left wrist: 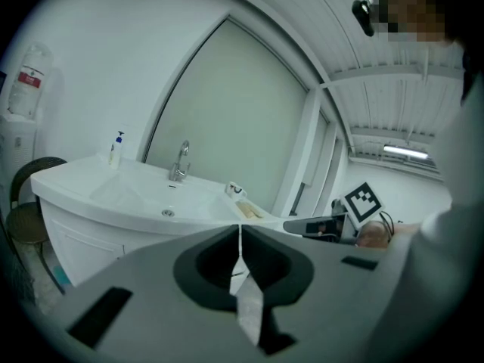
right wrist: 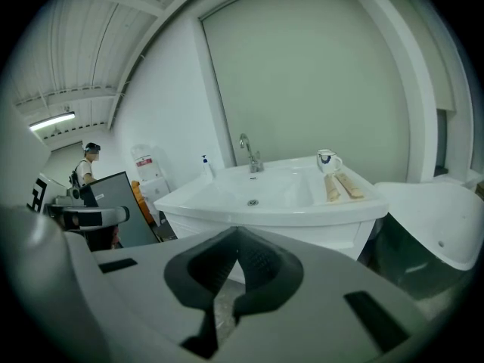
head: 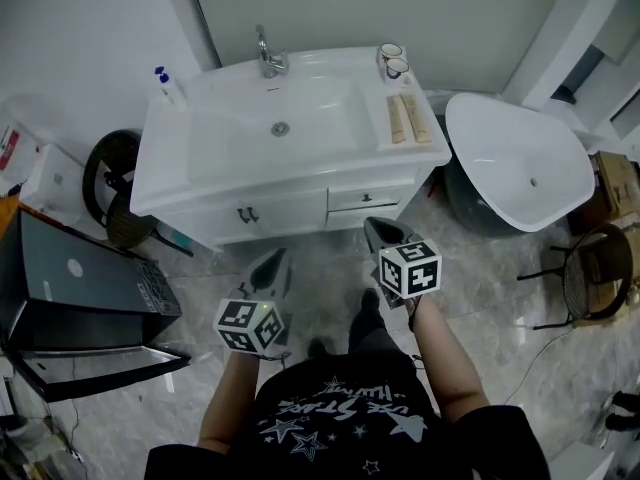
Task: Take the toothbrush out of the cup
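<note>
Well beyond the closed left gripper (head: pixel 277 258) and closed right gripper (head: pixel 374 226) stands the cup (head: pixel 390 52).

Soft, even light fills the room from a ceiling strip lamp (left wrist: pixel 408 152). The white washbasin (head: pixel 250 148) glows without glare, and the polished floor (head: pixel 490 288) carries a faint sheen. Both gripper views bulge and darken to black corners, and the left gripper (left wrist: pixel 240 237) is blurred up close.
</note>
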### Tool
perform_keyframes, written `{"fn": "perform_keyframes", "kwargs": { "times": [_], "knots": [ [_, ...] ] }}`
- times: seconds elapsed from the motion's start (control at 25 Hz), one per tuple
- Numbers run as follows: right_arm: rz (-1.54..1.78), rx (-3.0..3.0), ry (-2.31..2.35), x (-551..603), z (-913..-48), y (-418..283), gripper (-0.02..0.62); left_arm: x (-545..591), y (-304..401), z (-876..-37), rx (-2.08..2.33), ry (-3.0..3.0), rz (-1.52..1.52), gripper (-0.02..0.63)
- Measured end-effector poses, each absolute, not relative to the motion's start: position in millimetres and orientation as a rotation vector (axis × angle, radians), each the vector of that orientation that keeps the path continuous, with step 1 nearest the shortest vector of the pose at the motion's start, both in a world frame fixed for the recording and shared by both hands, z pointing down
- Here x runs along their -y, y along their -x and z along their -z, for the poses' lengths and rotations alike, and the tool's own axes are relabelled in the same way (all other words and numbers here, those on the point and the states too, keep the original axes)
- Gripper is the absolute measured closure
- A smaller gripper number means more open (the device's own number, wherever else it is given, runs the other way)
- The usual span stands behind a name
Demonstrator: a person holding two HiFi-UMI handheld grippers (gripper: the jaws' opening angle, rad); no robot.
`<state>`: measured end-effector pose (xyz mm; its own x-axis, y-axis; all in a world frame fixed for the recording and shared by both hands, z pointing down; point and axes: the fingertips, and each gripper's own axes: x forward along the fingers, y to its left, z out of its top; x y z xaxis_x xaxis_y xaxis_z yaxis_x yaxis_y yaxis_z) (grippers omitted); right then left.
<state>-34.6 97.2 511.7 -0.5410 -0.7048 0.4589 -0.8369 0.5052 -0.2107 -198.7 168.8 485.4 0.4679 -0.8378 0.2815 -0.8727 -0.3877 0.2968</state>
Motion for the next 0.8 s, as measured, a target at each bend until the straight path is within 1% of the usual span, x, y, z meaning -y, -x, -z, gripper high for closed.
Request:
{"fn": "perform_keyframes", "kwargs": {
  "times": [0.48, 0.8],
  "knots": [
    [-0.611, 2.379, -1.349, -171, -518, 47, 0.581, -228, 218, -487, 1.363, -2.357, -0.121, 0.584],
    [-0.618, 2.368, -1.340, -196, -523, 55, 0.581, -241, 226, -486, 1.348, -2.366, -0.112, 0.584]
  ]
}}
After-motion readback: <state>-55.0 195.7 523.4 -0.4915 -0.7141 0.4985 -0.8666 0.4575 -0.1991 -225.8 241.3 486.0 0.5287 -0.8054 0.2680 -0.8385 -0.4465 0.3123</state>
